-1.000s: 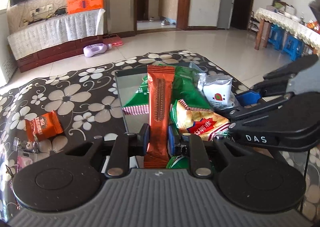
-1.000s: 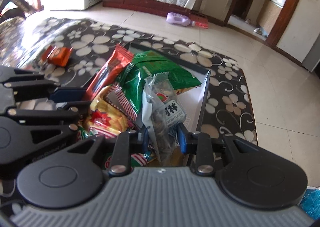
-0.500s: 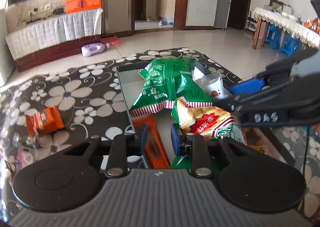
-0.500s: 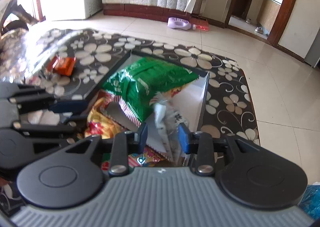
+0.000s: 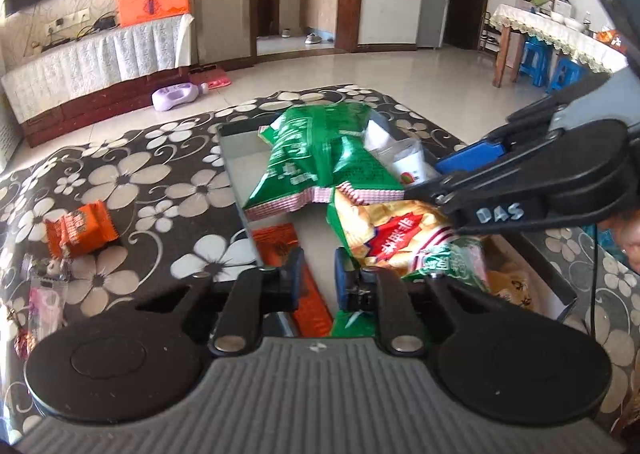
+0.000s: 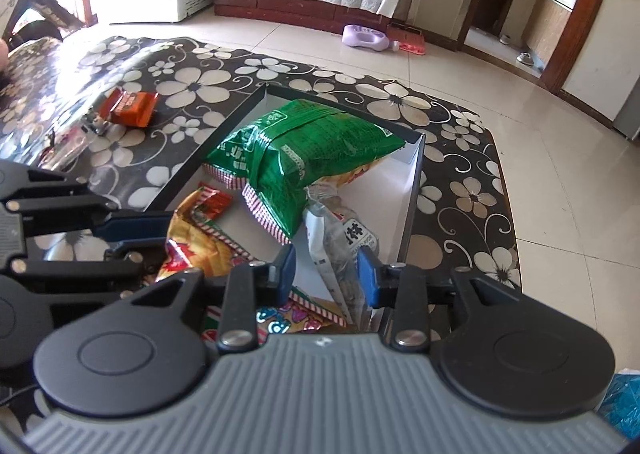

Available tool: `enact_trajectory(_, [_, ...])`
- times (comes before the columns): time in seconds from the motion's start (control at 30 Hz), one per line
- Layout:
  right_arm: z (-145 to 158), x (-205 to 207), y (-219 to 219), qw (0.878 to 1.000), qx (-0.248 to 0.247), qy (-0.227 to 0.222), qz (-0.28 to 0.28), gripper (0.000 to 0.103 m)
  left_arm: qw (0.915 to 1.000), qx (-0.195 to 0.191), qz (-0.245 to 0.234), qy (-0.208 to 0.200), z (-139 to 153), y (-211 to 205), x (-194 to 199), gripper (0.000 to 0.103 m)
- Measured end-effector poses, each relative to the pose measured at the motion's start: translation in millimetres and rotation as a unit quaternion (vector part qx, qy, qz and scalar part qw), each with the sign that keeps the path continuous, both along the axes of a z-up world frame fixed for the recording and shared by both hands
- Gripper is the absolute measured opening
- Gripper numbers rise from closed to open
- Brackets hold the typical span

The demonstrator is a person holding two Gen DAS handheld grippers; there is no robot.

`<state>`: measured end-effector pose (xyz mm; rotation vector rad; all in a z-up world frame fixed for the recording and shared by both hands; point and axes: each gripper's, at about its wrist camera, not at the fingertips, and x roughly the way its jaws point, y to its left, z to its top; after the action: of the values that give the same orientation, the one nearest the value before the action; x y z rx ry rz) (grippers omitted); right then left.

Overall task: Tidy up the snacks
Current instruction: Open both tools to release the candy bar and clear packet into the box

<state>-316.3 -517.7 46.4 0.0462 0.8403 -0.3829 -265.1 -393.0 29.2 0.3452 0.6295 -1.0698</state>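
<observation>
Both grippers hover over the near end of an open box on a floral-cloth table. Left gripper: jaws apart, nothing between them. Long orange wafer bar lies flat on the box floor right under its left finger, not gripped. Yellow chip bag sits just ahead-right of its right finger; a green-edged pack lies beneath that bag. Big green snack bag lies further ahead, across the box middle, on top of the others.

Right gripper: jaws spread, holding nothing. Clear-and-white seed packet stands slumped in the gap between the fingers, leaning against the right box wall; can't tell if a finger touches it. Colourful candy wrapper lies low, just below the fingers.

Outside the box, well to the left of both grippers: small orange snack pack on the cloth, with a few small clear-wrapped sweets close by it.

Right gripper shows in the left wrist view at far right, over the right side of the box.
</observation>
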Motion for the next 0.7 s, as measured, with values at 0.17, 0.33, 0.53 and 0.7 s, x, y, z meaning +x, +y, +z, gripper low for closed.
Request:
enact_trajectory(0.17, [7,-4,3,1.0,0.01,-0.018,-0.006,0.036,0.9997,-0.005,-0.009,-0.022,1,8,-6,0.029])
enact_trajectory(0.33, [11,-6,11,1.0,0.005,-0.027,-0.016,0.036,0.9995,-0.01,-0.01,-0.028,4,14,-9,0.029])
enact_trajectory(0.53, [19,-15,20,0.998,0.0,-0.053,-0.043,0.036,0.9988,-0.013,0.021,-0.041,12,25,-13,0.067])
enact_trajectory(0.7, [31,-21,27,0.994,0.006,-0.094,-0.059,0.036,0.9982,-0.023,0.039,-0.039,24,41,-7,0.068])
